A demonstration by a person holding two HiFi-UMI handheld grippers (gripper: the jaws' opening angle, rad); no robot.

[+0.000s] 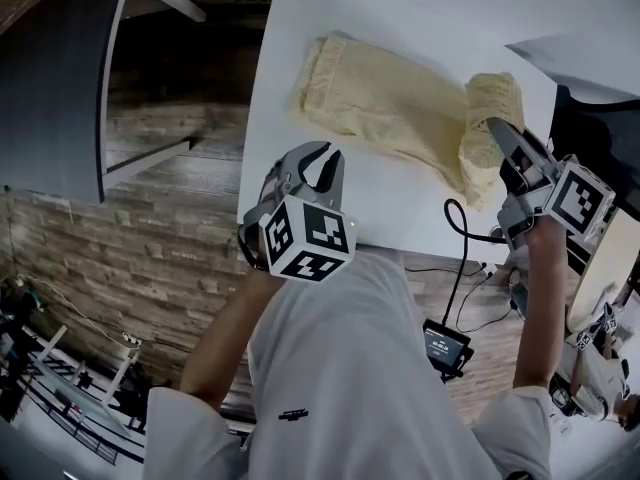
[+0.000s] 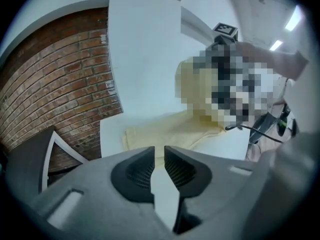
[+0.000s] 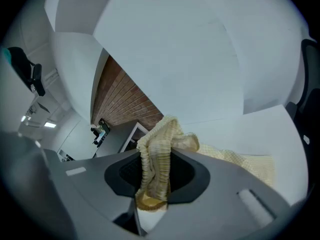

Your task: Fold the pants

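Pale yellow pants (image 1: pixel 390 108) lie across the white counter (image 1: pixel 300 48), spread flat from the far-left end toward the right. The right end is bunched into a thick, ribbed roll. The right gripper (image 1: pixel 497 131) has that roll. In the right gripper view its fingers (image 3: pixel 125 176) are clenched on a gathered fold of the yellow fabric (image 3: pixel 160 139), which stands up between them, w/ the rest of the cloth trailing off to the right over the counter. The left gripper (image 1: pixel 322 153) hangs over the bare near-left part of the counter, apart from the pants and tilted down. In the left gripper view (image 2: pixel 159 151) its fingers (image 2: pixel 137 169) stand slightly apart w/ only a narrow gap and nothing between them, so released and empty. The cloth's near edge (image 2: pixel 170 129) lies just ahead of them. A brick wall (image 2: pixel 60 74) runs along the left side of the counter. A black cable (image 1: pixel 455 228) loops up at the counter's near edge, beside the right gripper.
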